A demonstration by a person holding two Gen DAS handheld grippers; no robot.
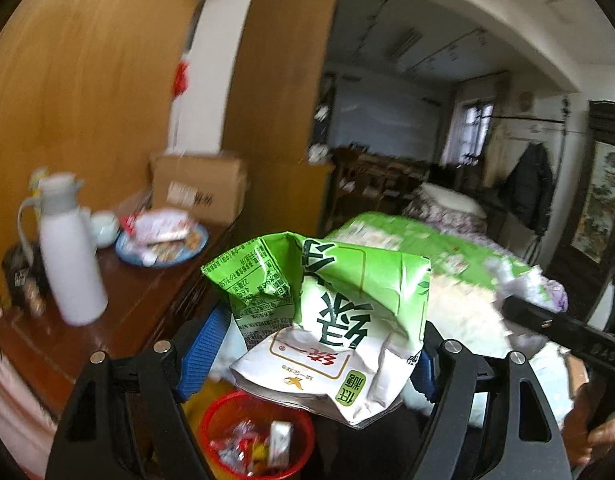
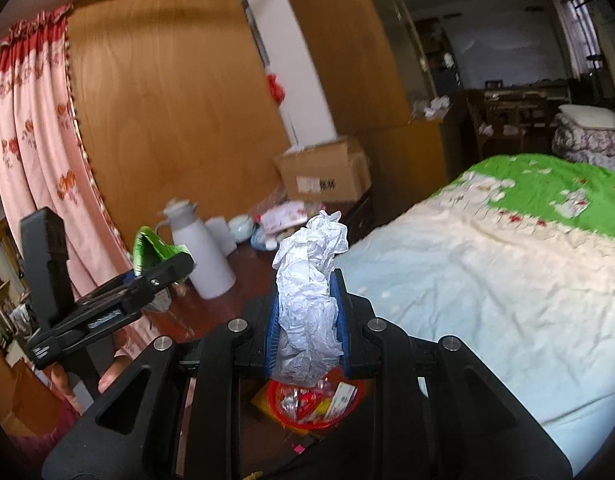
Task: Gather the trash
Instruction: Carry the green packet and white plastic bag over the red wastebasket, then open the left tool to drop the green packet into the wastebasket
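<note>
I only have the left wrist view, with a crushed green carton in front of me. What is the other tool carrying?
Observer: The right tool is shut on a crumpled white paper, which sticks up well above its fingers.
Operator: Is anything below that paper?
Observer: Yes, the red trash basket shows just under it, already holding wrappers.
Operator: How does my tool look from over there?
Observer: The left tool appears at the left of the right wrist view, with the green carton poking out beyond it, in front of a pink flowered curtain.
</note>
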